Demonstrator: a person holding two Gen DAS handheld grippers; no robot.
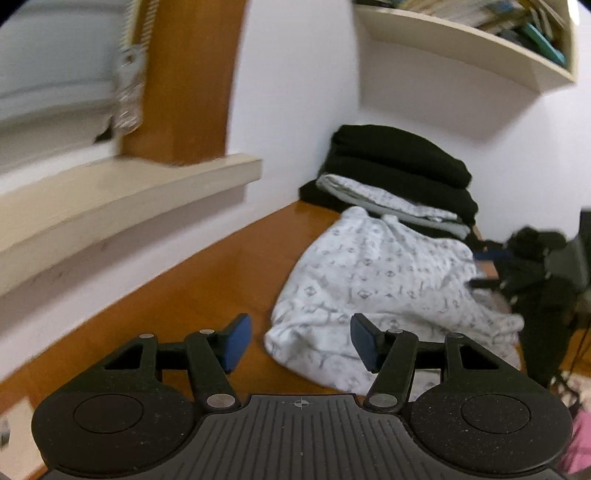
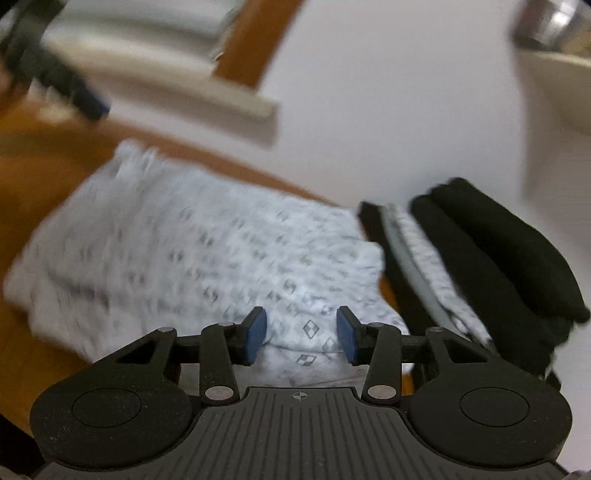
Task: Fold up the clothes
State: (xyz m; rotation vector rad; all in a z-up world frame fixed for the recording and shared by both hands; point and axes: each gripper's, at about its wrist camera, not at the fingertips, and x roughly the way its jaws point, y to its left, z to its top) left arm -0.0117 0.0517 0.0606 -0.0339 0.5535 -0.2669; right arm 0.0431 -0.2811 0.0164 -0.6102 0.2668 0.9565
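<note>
From the left wrist camera, the left gripper (image 1: 301, 341) hangs over a bare stretch of the orange-brown wooden tabletop (image 1: 207, 295), its blue-padded fingers (image 1: 236, 341) well apart with nothing between them. The white patterned garment (image 1: 373, 291) lies loosely bunched on the tabletop, its near edge just past the fingertips and reaching back toward the wall corner. Behind it, against the white wall (image 1: 295, 96), sits a stack of folded clothes (image 1: 399, 177): black pieces at top and bottom with a white patterned piece sandwiched between. At the garment's far side a black gripper, blurred, shows over the cloth. A cream window sill (image 1: 122, 192) juts out above the tabletop's window-side edge, and a cream wall shelf (image 1: 465, 44) higher up holds a row of books (image 1: 517, 18), packed too closely to tell apart. From the right wrist camera, much blurred, the right gripper (image 2: 301, 334) is low over the same white patterned garment (image 2: 192, 251), its fingers (image 2: 256, 334) part-way apart with cloth showing below the gap; the pads do not press on it. The stack of folded clothes (image 2: 487, 251) stands just beside the garment, toward the wall. The other gripper is a dark smear near the window sill (image 2: 236, 99).
</note>
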